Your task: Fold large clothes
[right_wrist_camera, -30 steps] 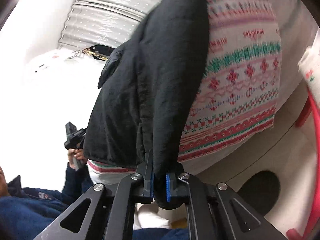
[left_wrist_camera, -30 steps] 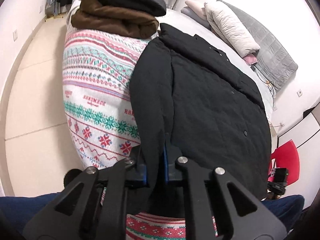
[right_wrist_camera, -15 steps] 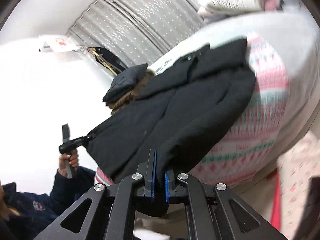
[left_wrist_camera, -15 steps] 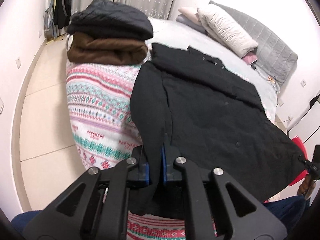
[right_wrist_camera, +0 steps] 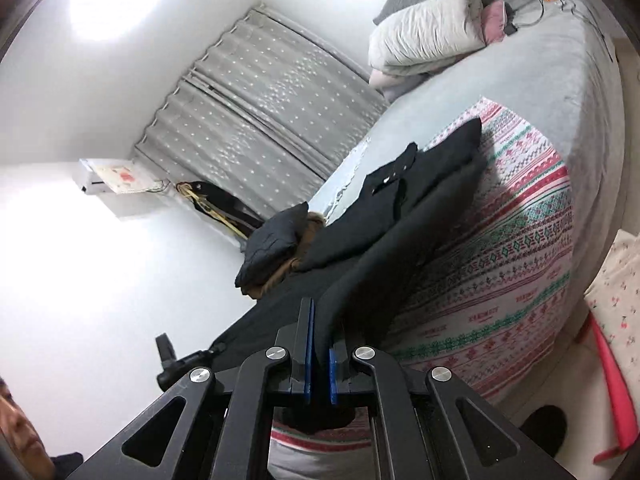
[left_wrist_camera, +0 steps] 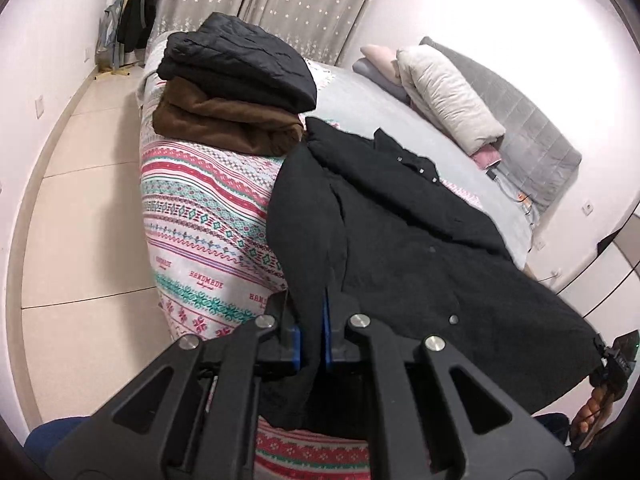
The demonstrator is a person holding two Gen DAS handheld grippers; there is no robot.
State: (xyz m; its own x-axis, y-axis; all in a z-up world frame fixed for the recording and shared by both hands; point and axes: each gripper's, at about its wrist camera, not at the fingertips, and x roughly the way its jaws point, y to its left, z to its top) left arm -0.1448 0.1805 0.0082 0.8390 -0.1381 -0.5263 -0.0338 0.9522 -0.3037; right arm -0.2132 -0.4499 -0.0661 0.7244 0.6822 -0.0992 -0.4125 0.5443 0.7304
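Both my grippers, left gripper [left_wrist_camera: 311,334] and right gripper [right_wrist_camera: 319,354], pinch the black coat [left_wrist_camera: 420,248] hem; it stretches ahead of them across the patterned blanket [left_wrist_camera: 200,216] on the bed [right_wrist_camera: 560,60].

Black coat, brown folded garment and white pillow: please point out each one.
black coat [left_wrist_camera: 420,248], left wrist view, on its front panel.
brown folded garment [left_wrist_camera: 224,124], left wrist view, on its side.
white pillow [right_wrist_camera: 424,36], right wrist view, on its middle.
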